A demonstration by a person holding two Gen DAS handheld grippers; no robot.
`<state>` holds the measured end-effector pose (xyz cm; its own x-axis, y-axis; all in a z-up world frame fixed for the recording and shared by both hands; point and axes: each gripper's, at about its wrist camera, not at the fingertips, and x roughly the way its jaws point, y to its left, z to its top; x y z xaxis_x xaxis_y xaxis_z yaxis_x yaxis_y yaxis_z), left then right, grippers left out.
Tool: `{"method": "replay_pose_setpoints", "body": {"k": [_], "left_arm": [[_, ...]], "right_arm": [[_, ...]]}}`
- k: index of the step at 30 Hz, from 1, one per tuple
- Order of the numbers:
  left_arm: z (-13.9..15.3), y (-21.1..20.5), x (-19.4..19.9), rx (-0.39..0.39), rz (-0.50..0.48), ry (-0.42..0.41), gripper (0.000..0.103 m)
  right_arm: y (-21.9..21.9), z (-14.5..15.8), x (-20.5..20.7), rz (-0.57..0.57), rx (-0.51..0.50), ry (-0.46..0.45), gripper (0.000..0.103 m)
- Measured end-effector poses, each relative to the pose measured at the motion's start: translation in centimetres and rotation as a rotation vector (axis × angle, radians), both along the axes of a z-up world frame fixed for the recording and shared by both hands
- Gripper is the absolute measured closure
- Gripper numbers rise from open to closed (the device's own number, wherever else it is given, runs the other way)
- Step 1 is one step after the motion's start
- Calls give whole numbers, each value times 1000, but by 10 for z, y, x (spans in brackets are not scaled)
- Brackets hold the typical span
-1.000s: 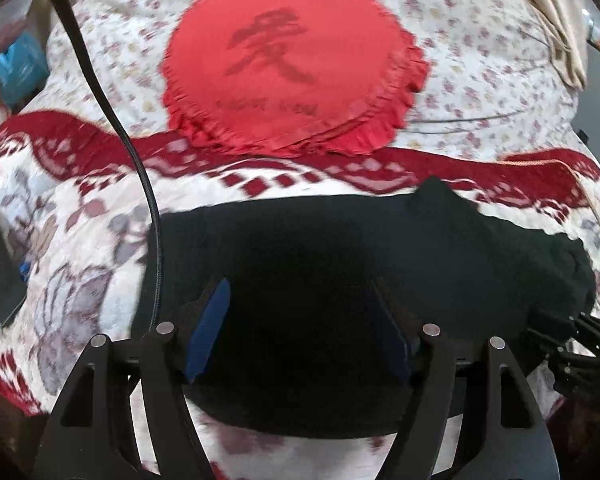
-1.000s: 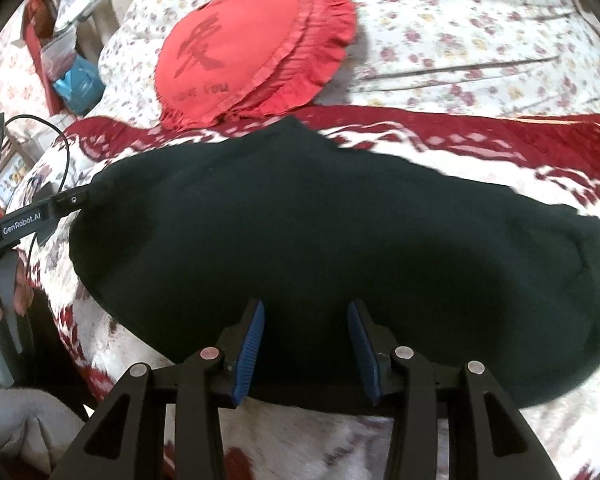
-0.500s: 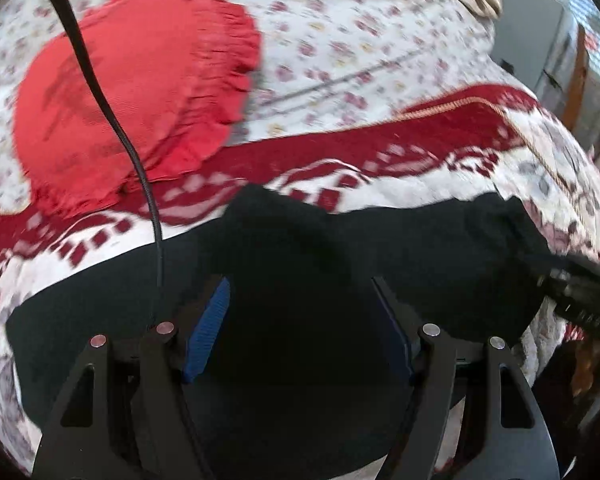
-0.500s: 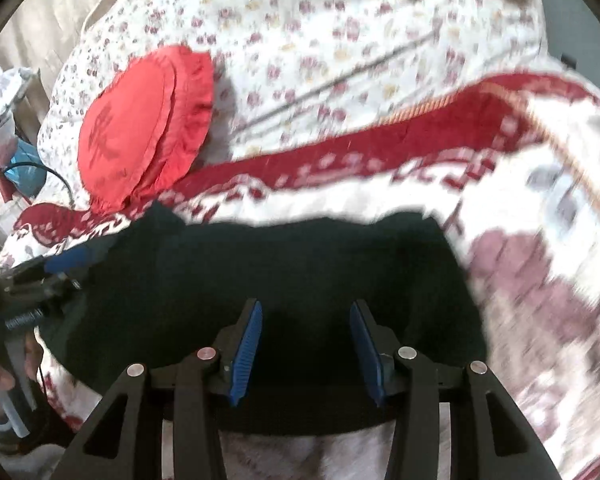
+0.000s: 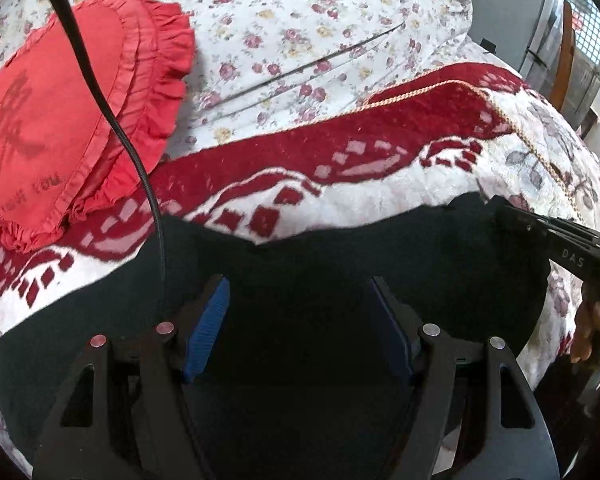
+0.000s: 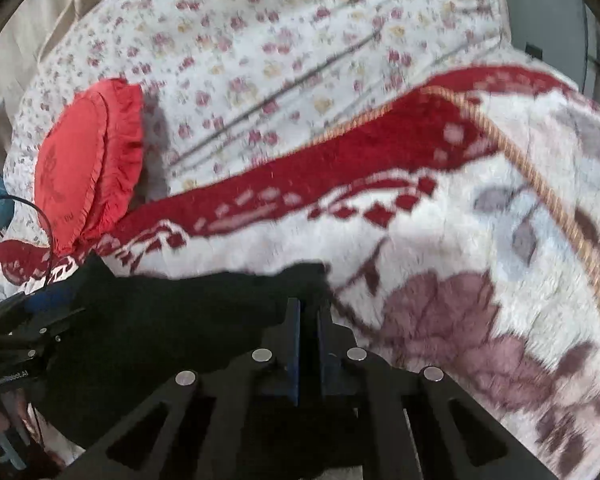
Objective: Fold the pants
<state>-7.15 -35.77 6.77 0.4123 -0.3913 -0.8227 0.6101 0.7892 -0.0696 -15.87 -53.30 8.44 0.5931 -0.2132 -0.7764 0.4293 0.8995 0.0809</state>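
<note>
1. The black pants (image 5: 340, 264) lie across the red-and-white blanket (image 5: 380, 152) on the bed, below the red cushion (image 5: 60, 120). The right tongs (image 6: 308, 320) have their blue pads drawn almost together at the pants' edge; black cloth looks to be pinched between them, though dark on dark makes that a judgement.
2. The left tongs (image 5: 300, 320) stand wide, with dark cloth lying between the pads (image 5: 206, 332) but not pressed by them. If the right side lifts alone, the cloth may drag and bunch rather than fold cleanly.
3. The right pinch sits near the very edge of the cloth; a thin bite could slip out mid-fold.
4. The fluffy blanket may get nipped along with the pants and be pulled up too.
5. The black cable (image 5: 112, 120) hangs across the left view and could snag the cloth or cushion.
6. Hard to make out: the waistband, legs and any seams, since the pants read as one black mass. Their near edge is hidden behind both tongs, and the right view is blurred.
</note>
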Motion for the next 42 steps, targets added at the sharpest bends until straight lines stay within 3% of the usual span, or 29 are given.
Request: {"method": "replay_pose_setpoints", "body": {"k": [5,10,11,13,14,15,20,23,27,34,40,41,42], "left_arm": [[4,-18,6,-47,-46,40,32],[9,-39,3,-67,-112,52,32],[10,-45,1,-68,-147,53,32],[11,-60,-4,-57,-231,55,32],[11,-68,-4,-51,-268,58,32],[9,-72,-4,-47,-291,63,32],[-3,-102,8,-40,-412,142,32],[-5,-119,11,-36,-461,159,32],[-9,-137,15,-69,-510,198,32],[-25,-170,12,-24,-596,232,32],[-40,-185,11,-74,-640,312,36],[-42,-186,9,-76,-647,310,49],[-44,-185,8,-74,-652,303,51]], "right_arm": [[-9,-14,10,-25,2,48,97],[-14,2,-11,-63,63,-28,95],[-13,6,-16,-68,67,-35,92],[-10,14,-30,-75,93,-44,75],[-8,15,-39,-78,132,-51,60],[-6,15,-48,-79,169,-61,55],[12,7,-80,-74,272,-52,55],[26,-3,-82,-34,296,-15,55],[32,-21,-78,-23,364,-34,55],[33,-35,-64,-26,378,-49,55],[32,-45,-59,-93,389,-137,55],[33,-46,-57,-91,386,-151,60],[35,-47,-54,-72,384,-163,75]]}}
